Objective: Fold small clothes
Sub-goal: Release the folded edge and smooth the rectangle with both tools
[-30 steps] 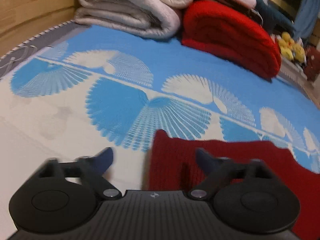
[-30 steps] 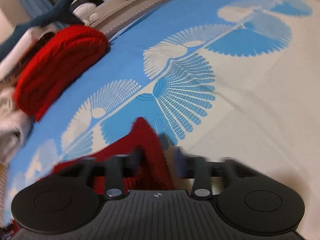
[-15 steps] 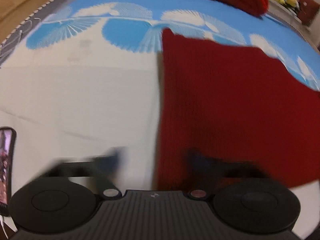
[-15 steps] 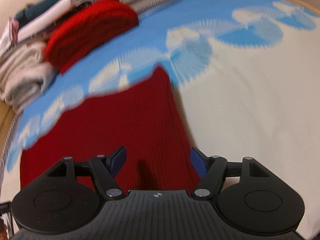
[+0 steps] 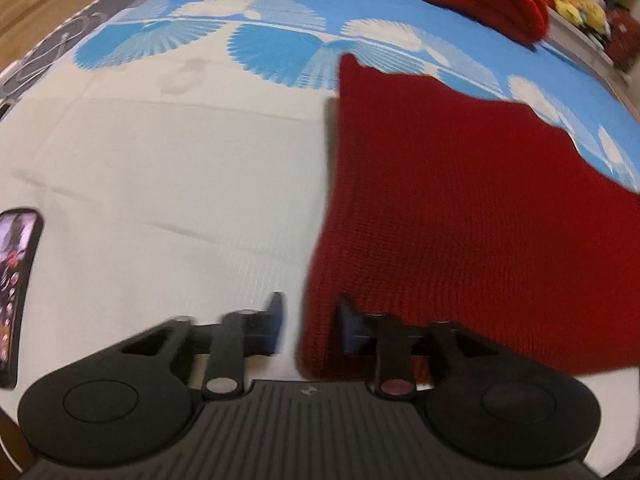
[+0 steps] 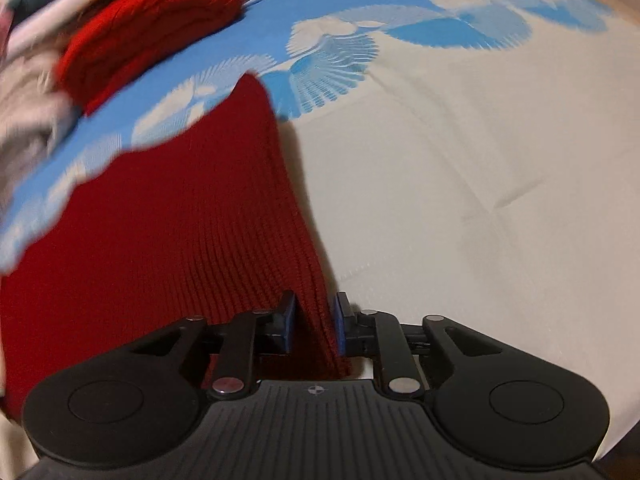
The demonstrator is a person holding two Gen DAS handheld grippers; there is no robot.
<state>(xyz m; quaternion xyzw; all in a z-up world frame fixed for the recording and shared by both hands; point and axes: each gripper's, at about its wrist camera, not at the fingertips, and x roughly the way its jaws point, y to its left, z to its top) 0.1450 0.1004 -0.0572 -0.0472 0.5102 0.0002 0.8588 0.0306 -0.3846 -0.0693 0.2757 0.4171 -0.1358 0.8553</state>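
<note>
- Blue-padded fingers (image 6: 338, 322) of the right gripper (image 6: 314, 322) are closing on the near right corner of a dark red knit garment (image 6: 168, 240); a ridge of its edge stands between the pads, and whether they already pinch it cannot be told.
- Fingers (image 5: 276, 320) of the left gripper (image 5: 310, 322) are opening; the garment's (image 5: 460, 200) near left corner lies between them with a pale gap beside the left pad, so nothing is gripped there.
- From each gripper the knit runs away toward twelve o'clock, spread flat on the bed (image 5: 160, 168). In the left wrist view its body fills the two to four o'clock side; in the right wrist view it fills the eight to ten o'clock side.
- Judged by its look, the garment is soft, limp and light, with a coarse ribbed weave that should grip well against the pads and stretch or sag if lifted by one corner alone. Best hold: both near corners at once, pinching the thick rolled edge rather than the flat middle.
- Beyond it, the bedcover (image 6: 460, 28) shows blue and white fan shapes; a folded bright red knit (image 6: 152, 36) sits at eleven o'clock in the right wrist view.
- At nine o'clock in the left wrist view, a phone (image 5: 16, 292) lies on the bed, well apart from the garment.
</note>
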